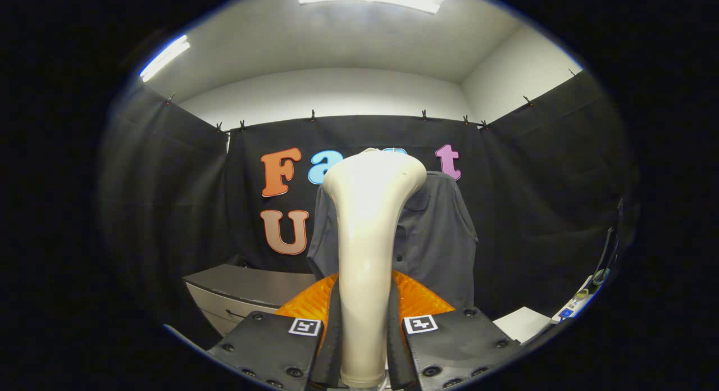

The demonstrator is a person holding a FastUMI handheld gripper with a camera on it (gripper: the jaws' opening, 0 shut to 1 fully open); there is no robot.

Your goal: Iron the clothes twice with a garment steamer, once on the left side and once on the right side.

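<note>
Tongs: my tongs are closed down to the width of the garment steamer; both fingers press against its handle from either side, so I have it firmly in hand.
Steamer: it stands upright between the fingers, its neck rising ahead of me and flaring into a wide head that points away toward the clothes.
Clothes: a dark grey polo shirt hangs straight ahead, beyond the steamer head, in front of the booth's black cloth wall. The steamer covers its middle and collar; I see its shoulders and sides to either side of the neck.
Gap: the head looks well apart from the fabric; I judge it is not touching, though the steamer hides the nearest part.
Tabletop: a grey tabletop with a drawer sits ahead and to the left of my fingers, below the shirt's hem.
Done: picking up the steamer, as far as I can judge.
Left: I cannot tell from the shirt whether either pass has been made; no steam shows. As it looks to me, both the left-side and the right-side strokes are yet to do.
Next need: bring the head forward to one side of the shirt.
</note>
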